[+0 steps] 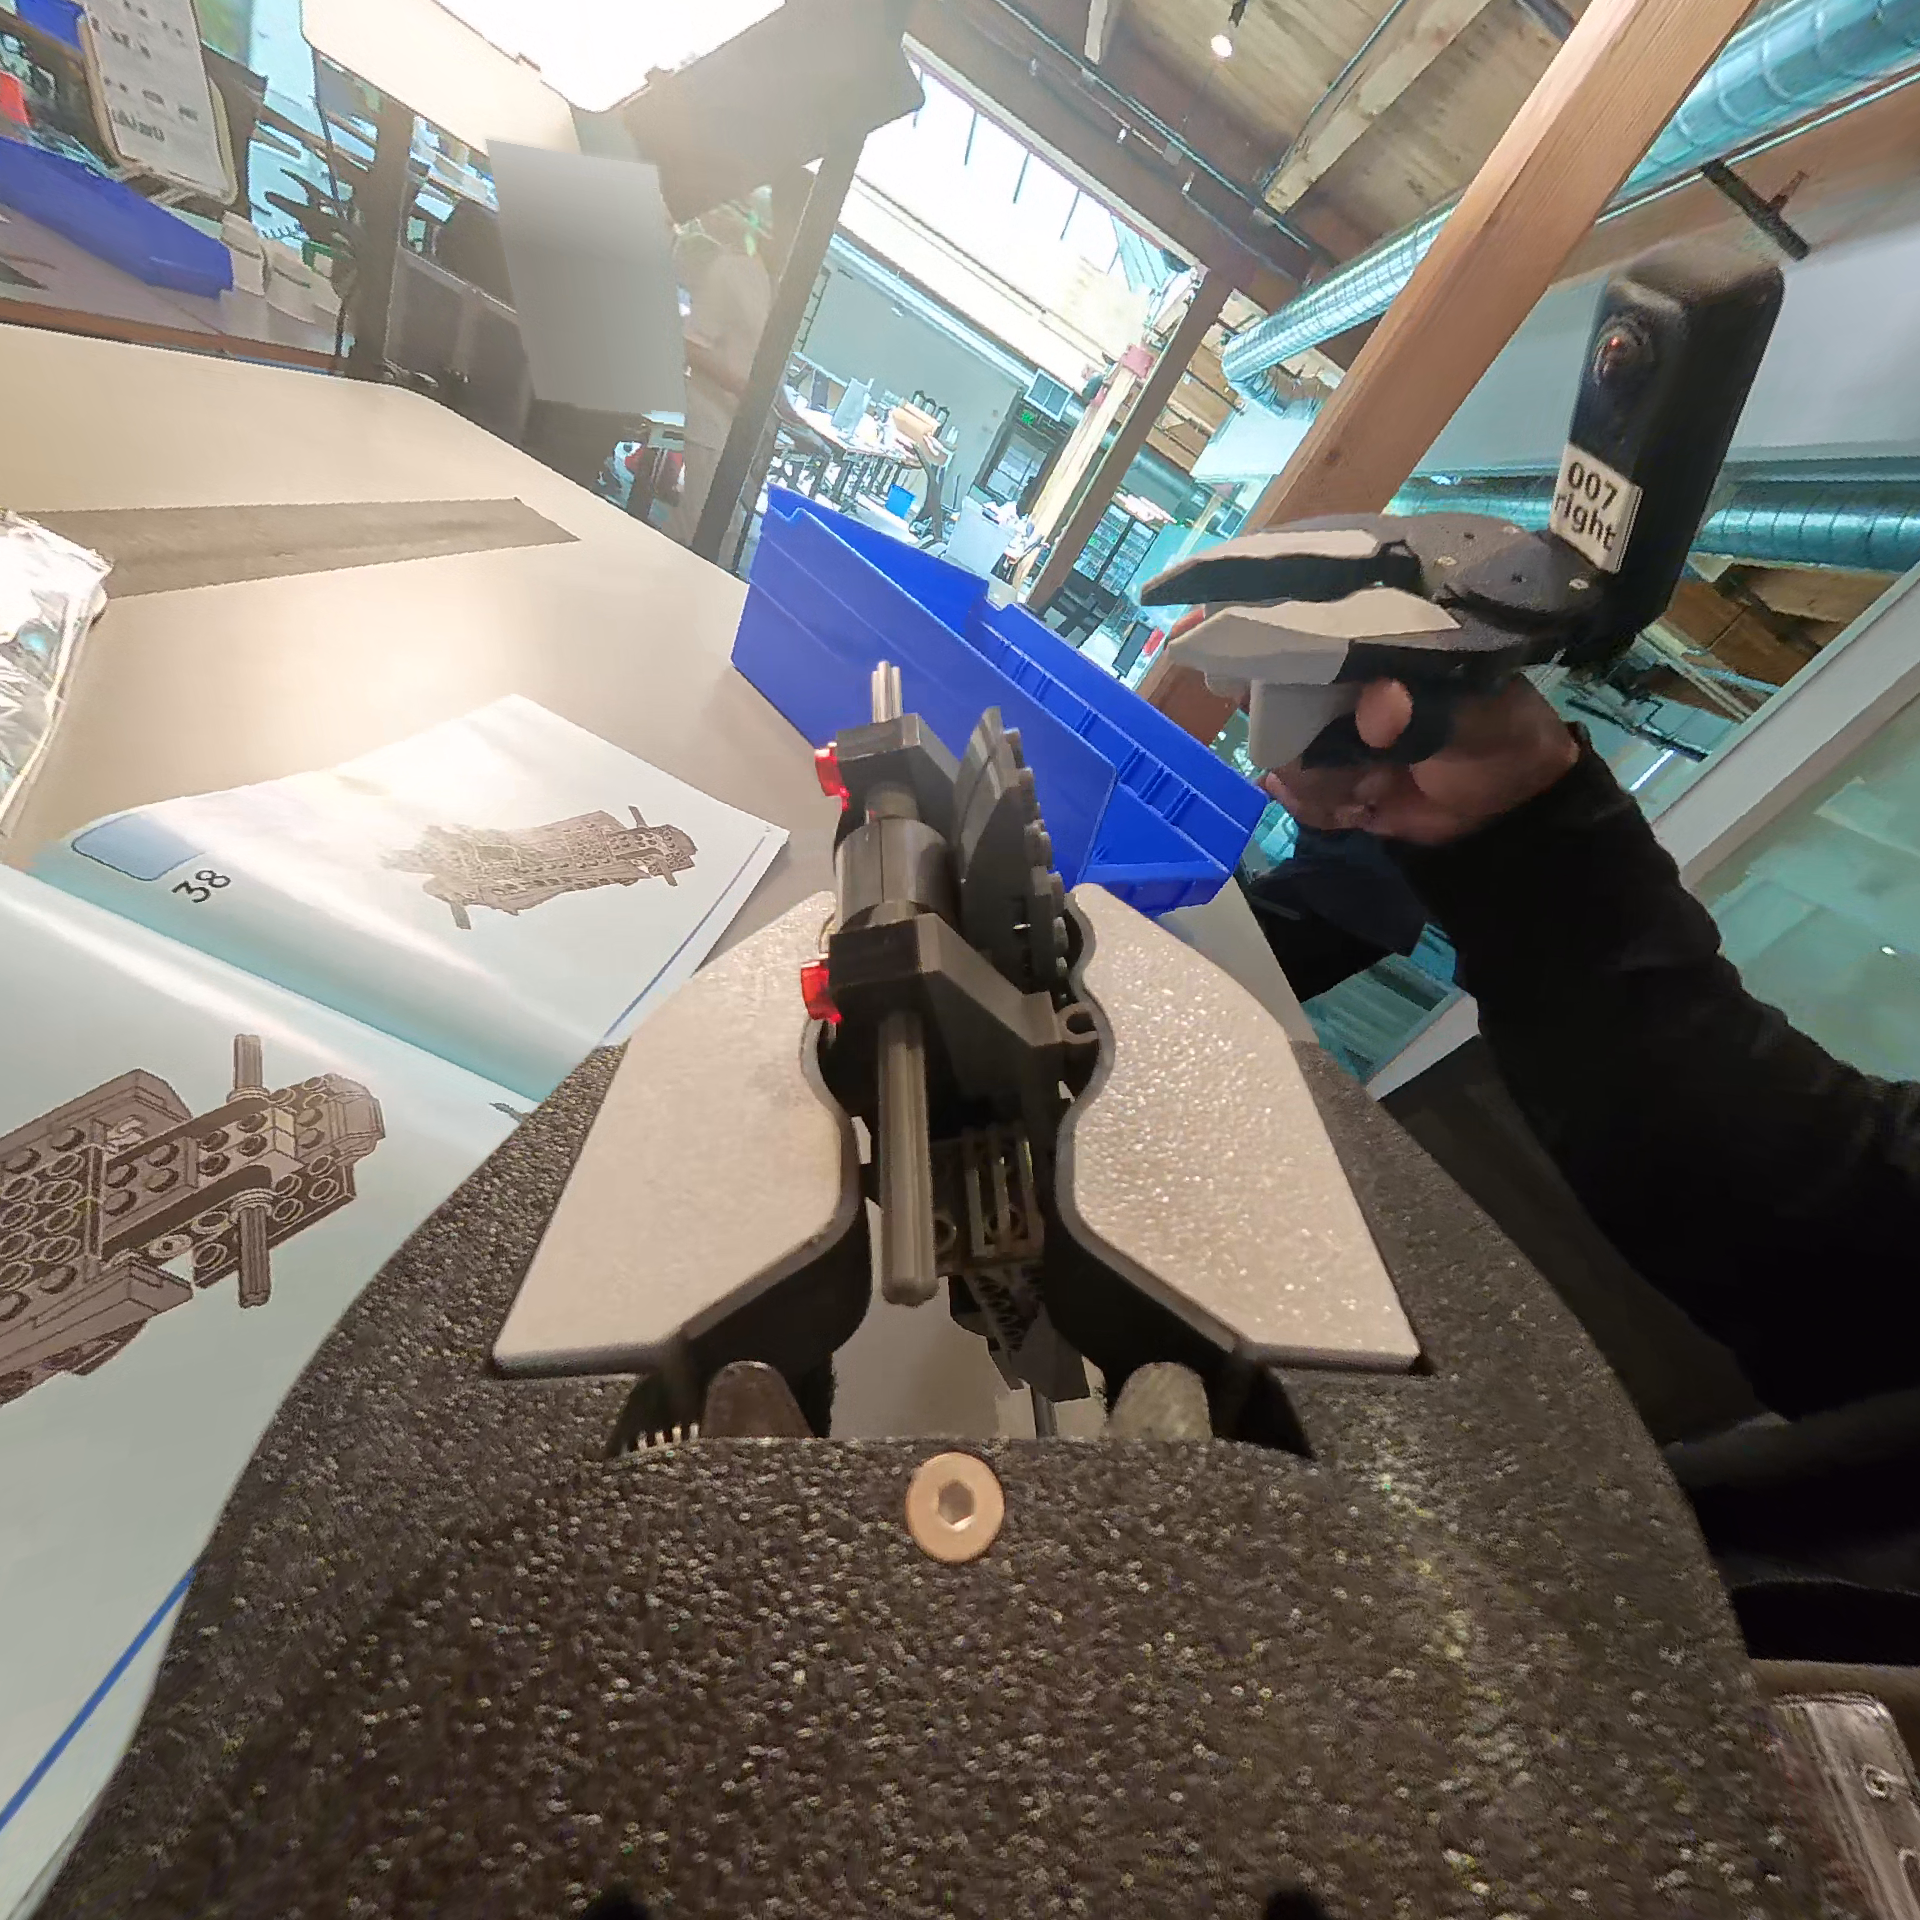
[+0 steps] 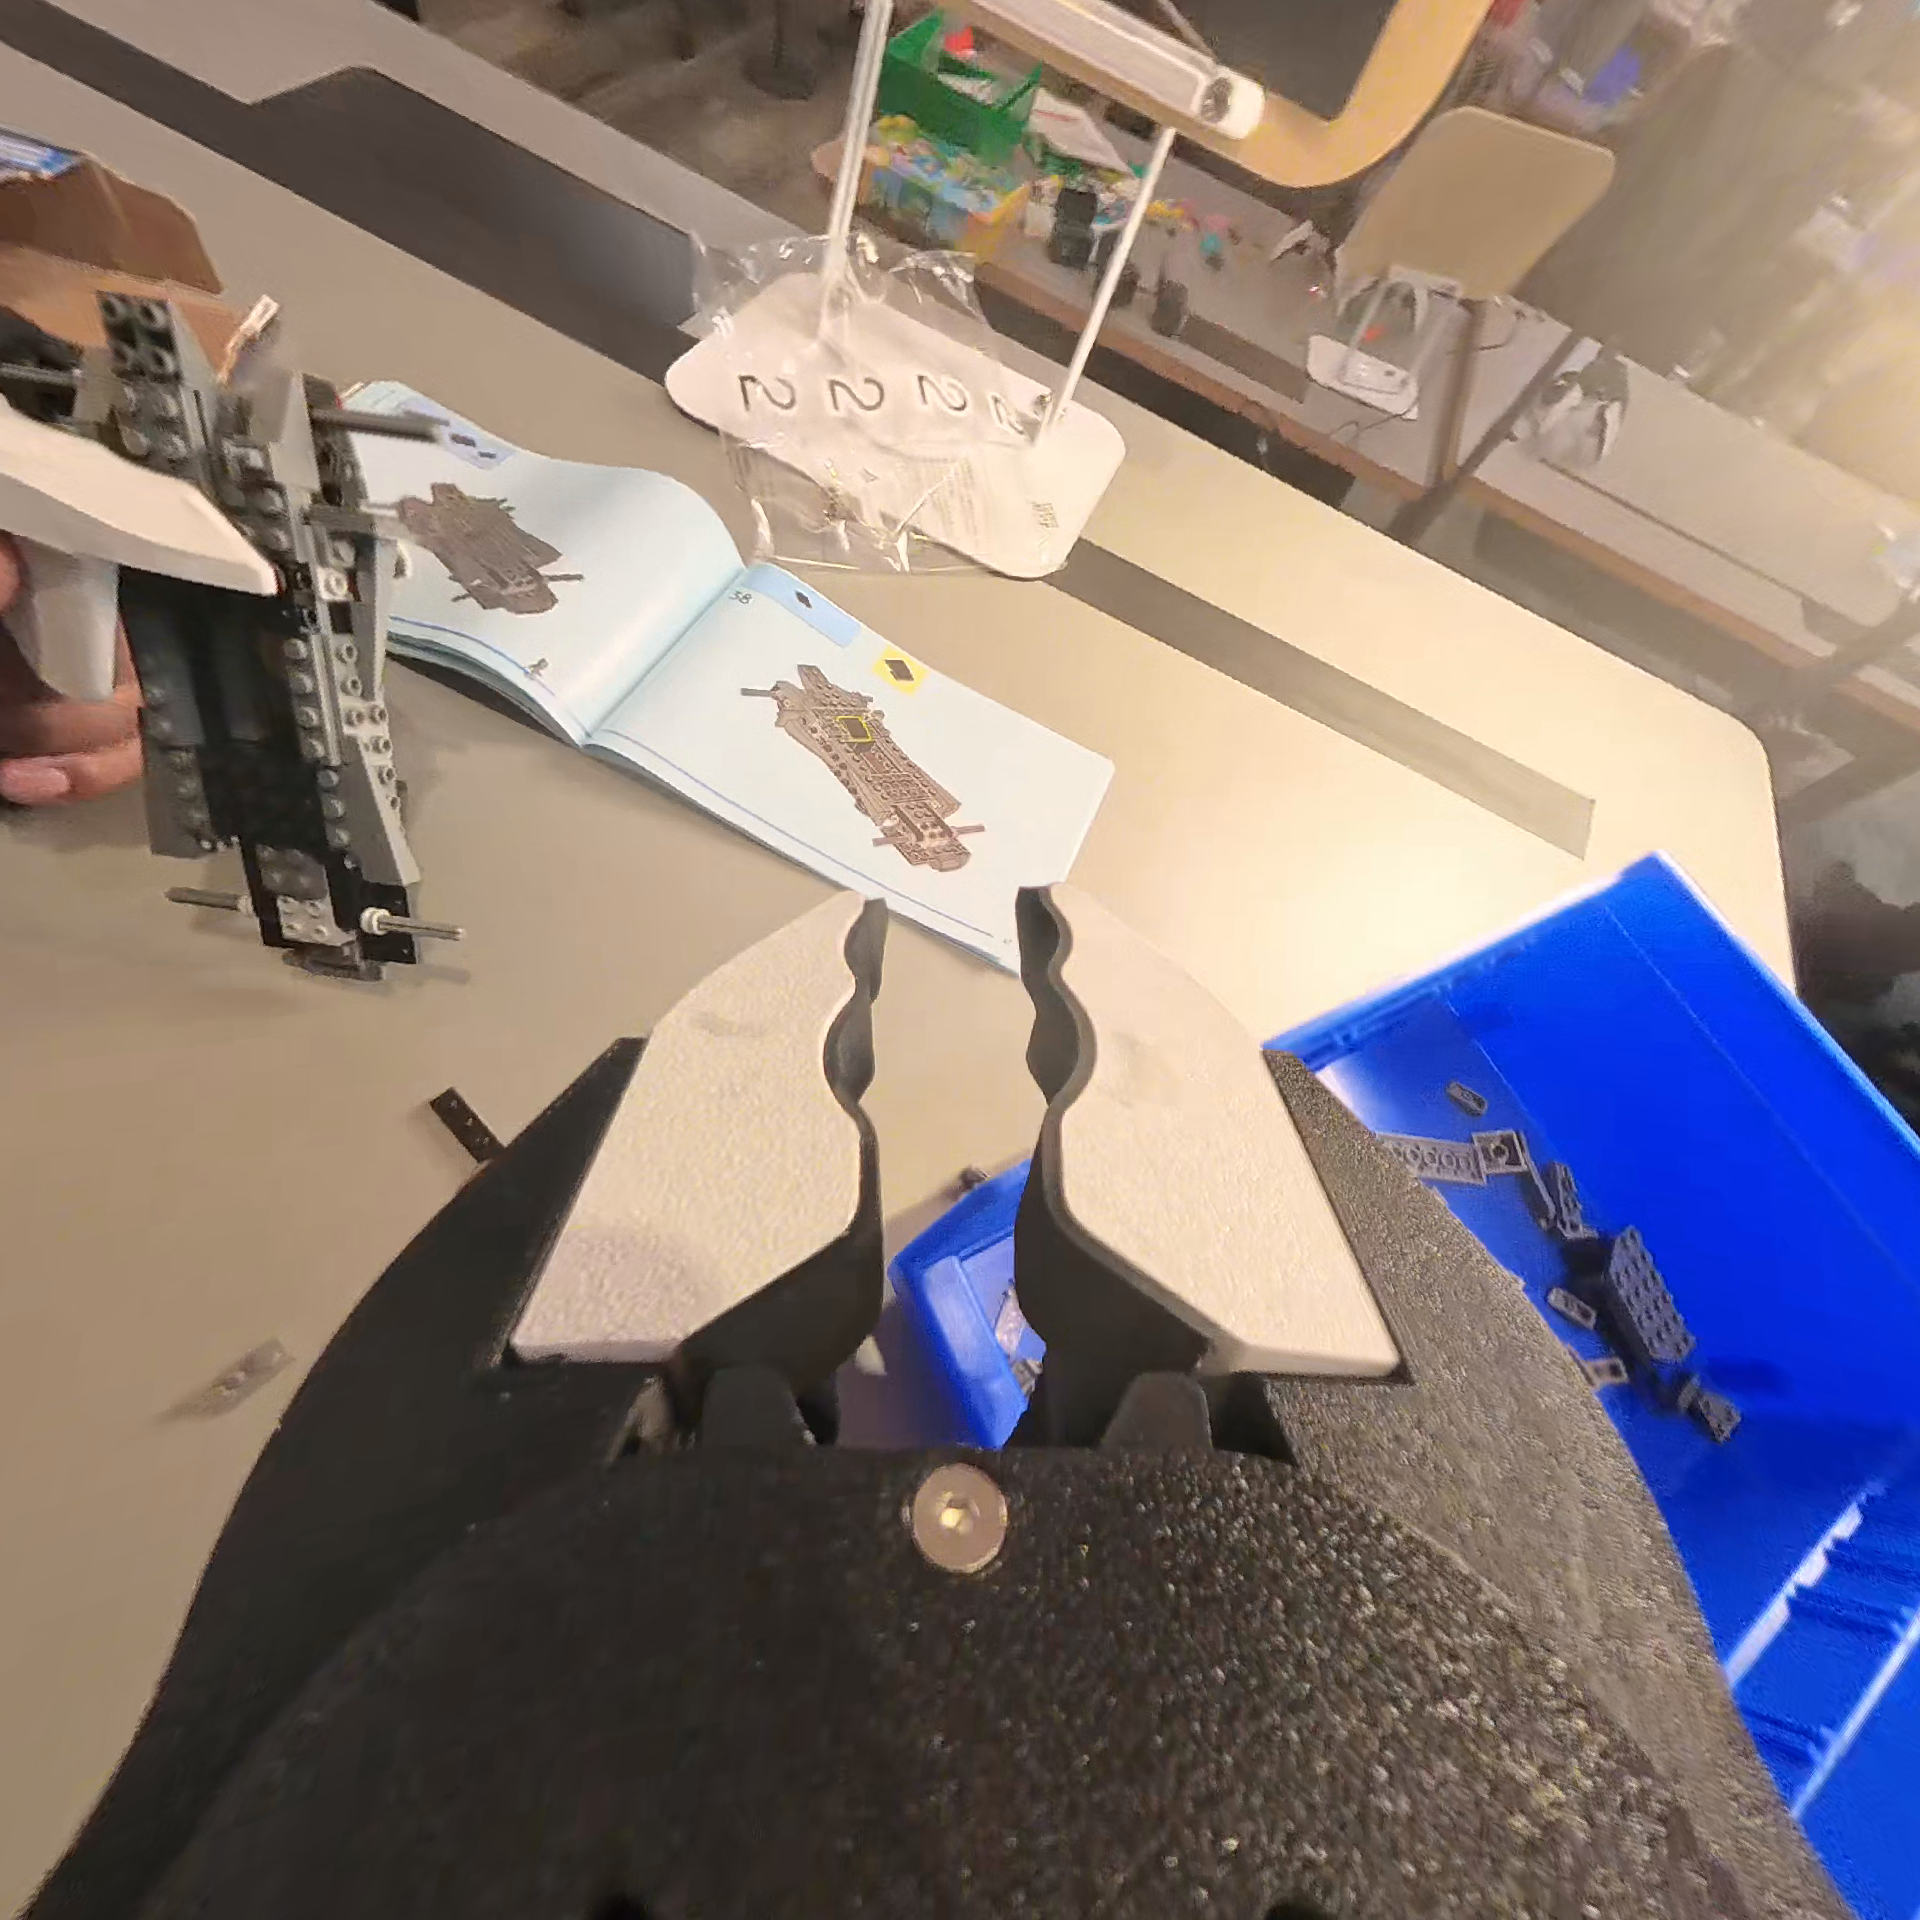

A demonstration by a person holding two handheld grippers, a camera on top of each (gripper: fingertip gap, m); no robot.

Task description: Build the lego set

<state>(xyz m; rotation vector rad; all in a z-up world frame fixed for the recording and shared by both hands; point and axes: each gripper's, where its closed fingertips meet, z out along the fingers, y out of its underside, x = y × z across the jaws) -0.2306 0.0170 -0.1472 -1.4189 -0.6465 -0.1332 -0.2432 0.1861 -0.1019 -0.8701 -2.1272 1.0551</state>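
Left wrist view shows the left hand-held gripper squeezing a dark grey brick model between its two fingers. The model is long. It sticks out forward past the fingertips and also runs back toward the camera. A thin grey rod lies along the same line, and two small red studs sit on its left side.

The right hand-held gripper has nothing in it. Its fingers stand a little apart, with only table and the corner of an open booklet showing between them. It hangs above the near edge of a blue bin with small grey pieces inside. From there the model is far off to the left, so the left one is the nearer of the two.

The back end of the model is hidden between the left fingers. Its far side cannot be seen. A loose dark strip on the table is too small to make out.
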